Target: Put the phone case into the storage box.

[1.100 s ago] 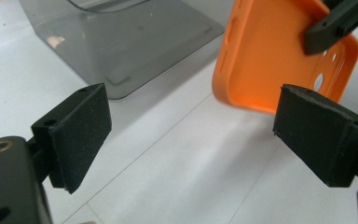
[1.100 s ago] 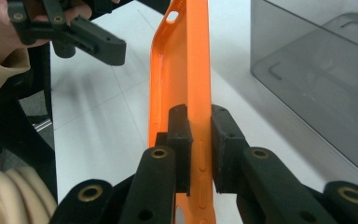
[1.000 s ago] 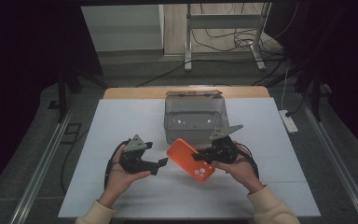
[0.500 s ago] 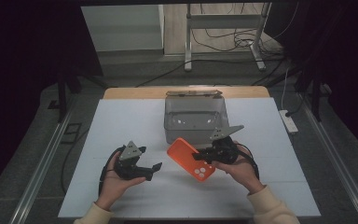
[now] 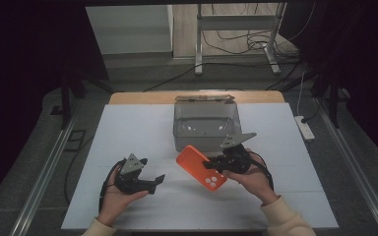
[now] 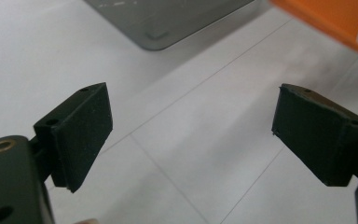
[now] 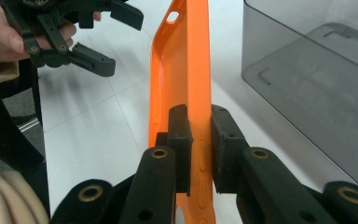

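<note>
An orange phone case (image 5: 200, 168) hangs tilted above the white table, clamped by its long edge in my right gripper (image 5: 213, 164). In the right gripper view the black pads (image 7: 181, 140) pinch the side wall of the phone case (image 7: 182, 79). My left gripper (image 5: 156, 182) is held in a hand at the front left, jaws wide apart with nothing between them, pointing toward the case. Its two pads (image 6: 81, 130) frame bare table in the left gripper view, where a corner of the orange case (image 6: 340, 21) shows at the top right.
A grey translucent plastic box (image 5: 206, 123) stands open at the table's middle back, just behind the case. The white table top (image 5: 128, 132) lies on a wooden desk. A power strip (image 5: 305, 129) lies off the right edge.
My left gripper has drawn back toward the front left, away from the case, and sunk a little. The right gripper and the case have kept still.
</note>
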A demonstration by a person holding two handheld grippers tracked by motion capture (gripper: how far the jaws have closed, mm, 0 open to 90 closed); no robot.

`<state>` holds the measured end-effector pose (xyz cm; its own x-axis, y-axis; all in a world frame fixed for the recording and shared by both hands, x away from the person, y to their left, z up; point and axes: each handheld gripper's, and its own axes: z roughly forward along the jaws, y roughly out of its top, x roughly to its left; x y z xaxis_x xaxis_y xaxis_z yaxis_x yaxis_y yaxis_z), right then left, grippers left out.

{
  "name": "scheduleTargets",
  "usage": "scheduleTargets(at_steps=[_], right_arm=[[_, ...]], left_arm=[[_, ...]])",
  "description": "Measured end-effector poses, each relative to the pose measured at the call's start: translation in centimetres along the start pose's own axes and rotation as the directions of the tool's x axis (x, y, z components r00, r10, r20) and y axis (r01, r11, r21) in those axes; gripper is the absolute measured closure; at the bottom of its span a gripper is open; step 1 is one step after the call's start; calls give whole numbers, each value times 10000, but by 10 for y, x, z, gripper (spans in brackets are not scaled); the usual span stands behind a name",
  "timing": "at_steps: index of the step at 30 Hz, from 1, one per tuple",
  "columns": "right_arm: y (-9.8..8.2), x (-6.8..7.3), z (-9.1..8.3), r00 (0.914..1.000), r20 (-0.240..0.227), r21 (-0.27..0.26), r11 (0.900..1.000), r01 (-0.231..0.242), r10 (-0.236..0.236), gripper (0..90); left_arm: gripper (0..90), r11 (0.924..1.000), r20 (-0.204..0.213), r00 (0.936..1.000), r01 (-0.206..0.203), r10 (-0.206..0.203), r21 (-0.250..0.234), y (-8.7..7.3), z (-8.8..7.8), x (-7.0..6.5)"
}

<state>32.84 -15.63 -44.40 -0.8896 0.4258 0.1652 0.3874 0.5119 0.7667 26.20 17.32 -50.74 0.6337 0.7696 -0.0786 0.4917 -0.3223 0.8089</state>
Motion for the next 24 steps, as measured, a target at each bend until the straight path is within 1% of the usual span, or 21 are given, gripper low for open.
scheduleTargets(at_steps=[1, 5, 8, 10, 11, 15, 18, 20, 23, 24], right_arm=[[1, 1, 0, 10000, -33, -61, 10000, 2, -2, 796], [3, 1, -1, 10000, 69, -67, 10000, -56, 56, 797], [4, 1, -1, 9995, 266, 56, 9998, -190, 189, 797], [5, 1, -2, 9989, 375, 66, 9996, -272, 269, 797], [5, 1, -3, 9984, 407, 80, 9992, -388, 384, 797], [10, 3, -6, 9964, 761, 46, 9993, -365, 361, 797], [15, 6, -9, 9940, 1031, -78, 9993, -373, 379, 797], [17, 6, -10, 9934, 1088, -114, 9993, -361, 371, 797], [23, 9, -17, 9908, 1324, -211, 9994, -265, 291, 797], [24, 10, -18, 9901, 1365, -221, 9993, -313, 340, 797]], left_arm=[[124, 10000, -15, 10000, 27, -27, -14, -3, -1, 1], [124, 9999, 11, 9999, 118, -118, 18, -6, -2, 5], [132, 9995, -274, 9993, 266, -270, -144, -8, -4, 8], [142, 9993, -240, 9991, 337, -340, -163, -8, -5, 9], [146, 9989, -85, 9990, 436, -438, -148, -8, -6, 11], [145, 9991, -103, 9991, 419, -419, -38, -8, -6, 12], [144, 9993, -93, 9992, 385, -385, 26, -9, -5, 12], [145, 9992, -70, 9992, 399, -398, 43, -9, -6, 12], [145, 9986, -44, 9986, 532, -532, 3, -11, -7, 14], [145, 9986, -44, 9986, 532, -532, 3, -11, -7, 14]])
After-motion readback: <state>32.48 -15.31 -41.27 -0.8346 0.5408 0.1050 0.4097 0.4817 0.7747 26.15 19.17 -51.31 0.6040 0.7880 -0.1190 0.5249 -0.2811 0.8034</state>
